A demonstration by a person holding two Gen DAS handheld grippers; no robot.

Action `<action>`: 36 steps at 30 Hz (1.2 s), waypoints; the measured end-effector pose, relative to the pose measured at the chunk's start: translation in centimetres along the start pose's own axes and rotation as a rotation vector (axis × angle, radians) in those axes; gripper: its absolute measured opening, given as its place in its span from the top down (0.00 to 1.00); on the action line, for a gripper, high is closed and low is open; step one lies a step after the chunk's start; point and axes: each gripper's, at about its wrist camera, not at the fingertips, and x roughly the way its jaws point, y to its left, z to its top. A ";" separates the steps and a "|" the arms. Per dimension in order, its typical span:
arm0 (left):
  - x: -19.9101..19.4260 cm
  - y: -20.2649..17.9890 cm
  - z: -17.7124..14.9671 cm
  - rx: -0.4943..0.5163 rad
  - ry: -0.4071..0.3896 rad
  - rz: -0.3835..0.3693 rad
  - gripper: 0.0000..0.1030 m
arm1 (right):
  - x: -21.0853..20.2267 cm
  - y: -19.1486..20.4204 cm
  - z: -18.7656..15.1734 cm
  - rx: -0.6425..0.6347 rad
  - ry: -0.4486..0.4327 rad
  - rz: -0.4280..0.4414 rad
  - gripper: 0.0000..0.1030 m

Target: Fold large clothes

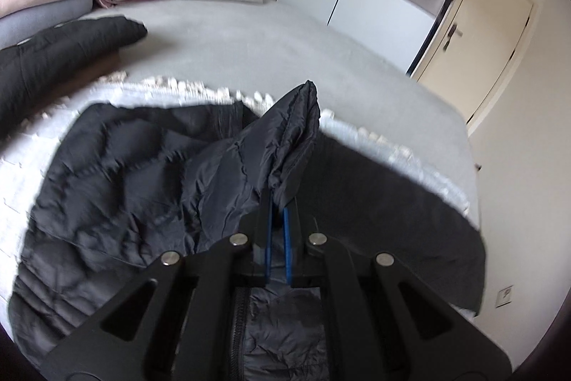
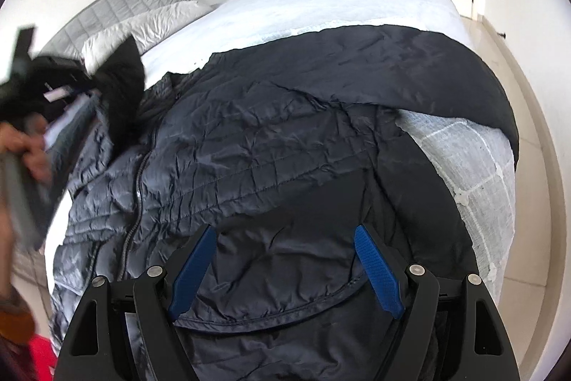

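Right now the big dark jacket [image 2: 285, 138] lies spread on the bed [image 1: 285, 41]. The left gripper [image 1: 277, 202] is clenched on a sleeve end and holds it up. The right gripper [image 2: 285, 270] is spread wide with nothing in it, over the jacket. I think the sleeve should go flat across the middle, slowly. The zipper [image 2: 137, 188] runs from the near edge up toward the pillows [image 2: 142, 31].
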 end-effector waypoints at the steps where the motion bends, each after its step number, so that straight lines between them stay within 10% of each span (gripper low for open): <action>1: 0.8 -0.4 -0.3 0.011 0.010 0.012 0.94 | 0.0 -0.2 0.1 0.013 0.001 0.007 0.21; 5: 3.2 -1.6 -2.0 0.096 0.052 0.038 0.89 | 0.2 -0.6 0.5 0.041 0.006 0.023 0.21; 10: 4.5 -2.2 -3.8 0.174 0.180 -0.198 0.35 | 0.3 -1.3 0.8 0.056 0.015 0.035 0.21; 15: 1.9 -0.8 -3.3 0.225 0.115 -0.244 0.27 | 0.0 -2.5 1.0 0.107 0.020 0.043 0.21; 20: 1.4 4.1 -1.4 0.186 0.045 -0.086 0.27 | -0.1 -3.7 1.2 0.156 0.029 0.070 0.21; 27: 5.8 10.7 -4.7 0.189 0.219 0.059 0.26 | -0.7 -5.8 2.1 0.248 0.013 0.103 0.21; 36: -1.2 8.9 -5.1 0.194 0.149 0.023 0.25 | -4.6 -11.3 2.9 0.353 -0.090 0.066 0.21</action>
